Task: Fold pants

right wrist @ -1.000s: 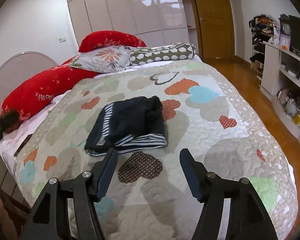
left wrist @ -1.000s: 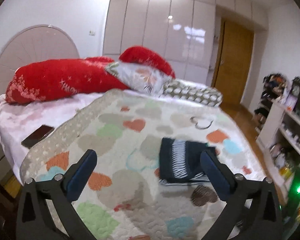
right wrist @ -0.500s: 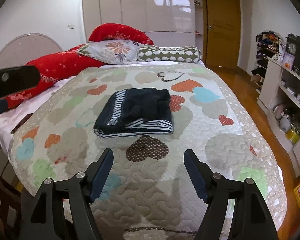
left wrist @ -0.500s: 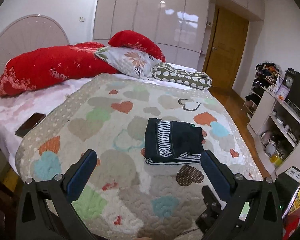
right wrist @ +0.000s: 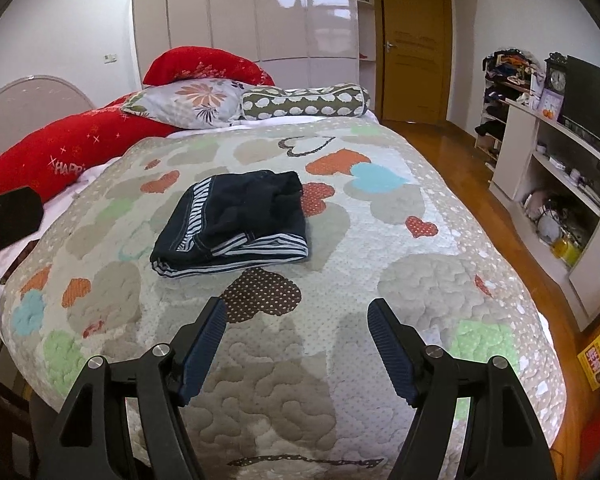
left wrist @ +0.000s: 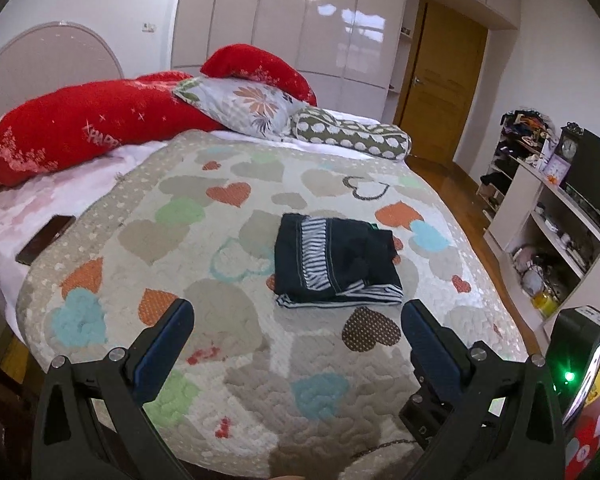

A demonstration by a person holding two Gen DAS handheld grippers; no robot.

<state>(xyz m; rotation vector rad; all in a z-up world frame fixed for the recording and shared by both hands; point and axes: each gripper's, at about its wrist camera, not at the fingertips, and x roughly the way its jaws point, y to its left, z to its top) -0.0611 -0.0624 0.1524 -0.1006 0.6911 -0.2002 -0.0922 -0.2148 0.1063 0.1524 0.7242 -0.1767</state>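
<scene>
Both grippers have drawn back toward the bed's foot edge. The left gripper (left wrist: 296, 320) and right gripper (right wrist: 296, 318) gape wide, empty. The folded pants (right wrist: 236, 222) lie mid-quilt (right wrist: 420, 240), ahead, long axis crosswise, about equally near both.

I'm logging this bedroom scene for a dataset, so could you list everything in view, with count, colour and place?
pants: 1, dark navy with striped trim, folded, lying mid-quilt
quilt: 1, beige with coloured hearts, covering the bed
red pillows: 2, red, at the head of the bed
floral pillow: 1, grey with orange flower, against the red pillows
bolster: 1, olive with white spots, beside the floral pillow
phone: 1, dark, on the sheet left of the quilt
door: 1, wooden, far wall
clock: 1, dark, on the shelf unit
left tongs: open, above the quilt
right tongs: open, above the quilt
</scene>
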